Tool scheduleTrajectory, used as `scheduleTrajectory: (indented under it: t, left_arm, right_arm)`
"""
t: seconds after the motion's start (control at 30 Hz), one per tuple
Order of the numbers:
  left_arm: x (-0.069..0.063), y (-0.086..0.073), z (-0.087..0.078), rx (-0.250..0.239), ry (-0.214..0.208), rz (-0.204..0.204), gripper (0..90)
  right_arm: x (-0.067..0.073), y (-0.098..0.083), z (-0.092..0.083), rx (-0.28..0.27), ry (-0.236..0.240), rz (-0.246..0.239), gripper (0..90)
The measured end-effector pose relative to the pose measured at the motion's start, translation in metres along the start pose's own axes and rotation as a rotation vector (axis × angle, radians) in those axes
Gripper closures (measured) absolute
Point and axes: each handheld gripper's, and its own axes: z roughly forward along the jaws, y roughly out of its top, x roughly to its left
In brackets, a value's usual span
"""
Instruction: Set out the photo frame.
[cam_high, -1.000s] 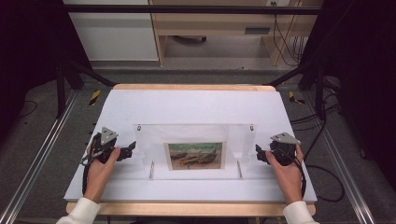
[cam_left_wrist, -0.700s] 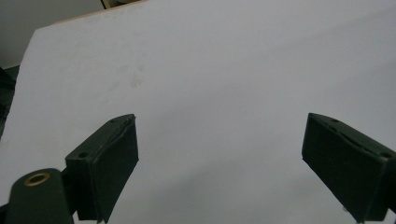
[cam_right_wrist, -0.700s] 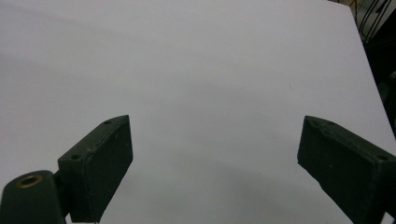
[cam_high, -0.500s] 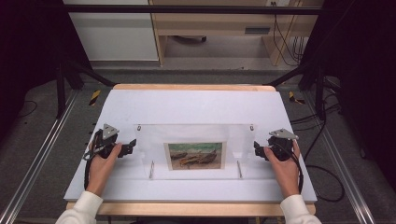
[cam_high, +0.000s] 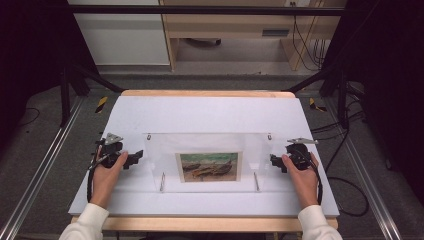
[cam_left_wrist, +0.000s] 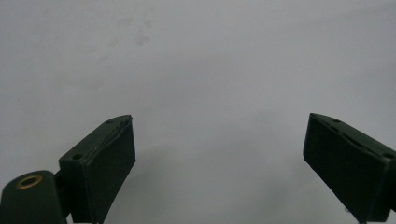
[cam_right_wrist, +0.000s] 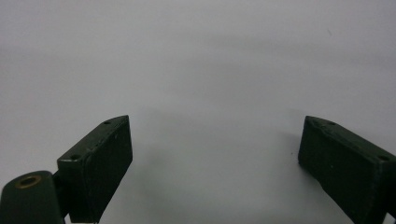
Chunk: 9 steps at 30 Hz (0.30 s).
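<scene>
One counter (cam_high: 210, 112) w/ a white top and a wood edge showing front and back. On it: 1 clear acrylic frame (cam_high: 210, 160), lying flat in the middle, w/ 1 picture (cam_high: 209, 166) inside, a landscape print w/ boats. 2 small screw posts at the frame's far corners, 2 metal rods at its near side, left rod (cam_high: 162, 181) and right rod (cam_high: 256, 181).

2 hand-held grippers, one per hand. Left hand-held gripper (cam_high: 131, 160) sits just left of the frame's left edge, jaws pointing inward toward it; can't tell from the high view if it touches. Right hand-held gripper (cam_high: 274, 161) sits at the frame's right edge, jaws pointing inward, close to or on the edge; contact unclear. Left hand (cam_high: 106, 175) and right hand (cam_high: 301, 176) come in from the bottom, both in white sleeves. Each gripper has a grey 3-cornered plate on top and a black cable looping back.

Gripper views add what the high view can't: jaw gap. Left hand-held gripper (cam_left_wrist: 217, 154) has jaws spread wide, nothing between, only plain white surface ahead. Right hand-held gripper (cam_right_wrist: 215, 154) same: jaws wide apart, empty, white surface ahead. Frame edge not discernible in either gripper view. High view alone gives frame, picture, hands, and the floor rails either side.
</scene>
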Motion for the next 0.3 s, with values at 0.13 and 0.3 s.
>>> scheduleTrajectory:
  t: [0.13, 0.3]
  left_arm:
    - [0.001, -0.003, -0.002, -0.007, -0.032, -0.046, 8.5]
    - [-0.001, -0.008, -0.014, -0.048, -0.049, -0.041, 7.9]
  right_arm:
    - [0.000, -0.002, 0.000, -0.003, -0.005, 0.004, 10.2]
    - [0.004, -0.006, -0.005, -0.027, -0.021, -0.020, 9.7]
